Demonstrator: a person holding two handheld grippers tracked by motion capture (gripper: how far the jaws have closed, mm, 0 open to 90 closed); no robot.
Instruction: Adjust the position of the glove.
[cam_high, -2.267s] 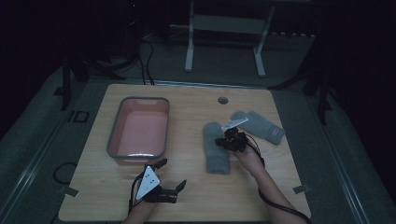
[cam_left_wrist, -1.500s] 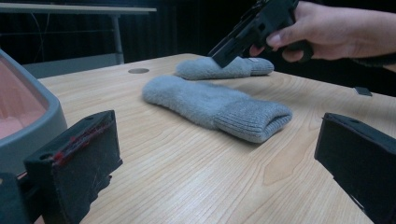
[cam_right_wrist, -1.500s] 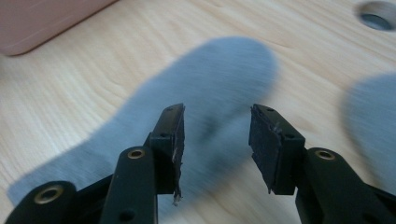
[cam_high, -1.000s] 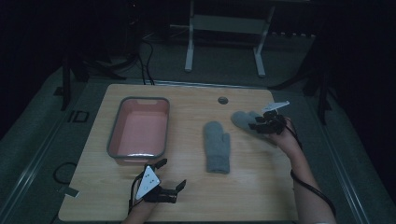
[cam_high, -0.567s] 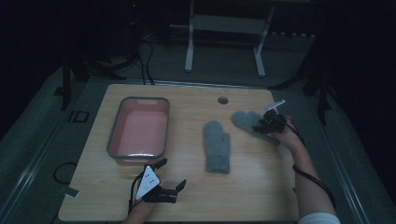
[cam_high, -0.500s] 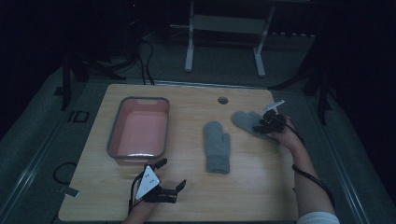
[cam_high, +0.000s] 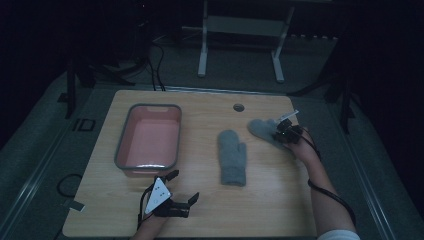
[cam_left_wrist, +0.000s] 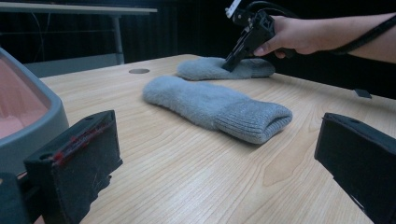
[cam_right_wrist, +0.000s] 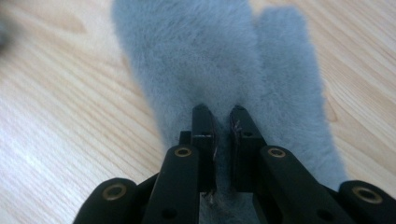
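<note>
1. Far mitten (cam_high: 262, 127): grey, fleecy, lying flat on the surface (cam_high: 280, 210), beyond and just right of the near mitten (cam_high: 233, 156), well apart from the pink tub (cam_high: 149, 140).
2. Judged light, soft and limp; it will sag and trail when lifted. A pinch of fabric at mid-body or the cuff should hold.
3. Right tongs (cam_right_wrist: 219, 114): jaws have just been closing and now pinch a fold of the far mitten's pile, nearly together.
4. Left tongs (cam_left_wrist: 215, 158): jaws wide apart, nothing between them, resting nearer than the near mitten, beside the tub's near end.
</note>
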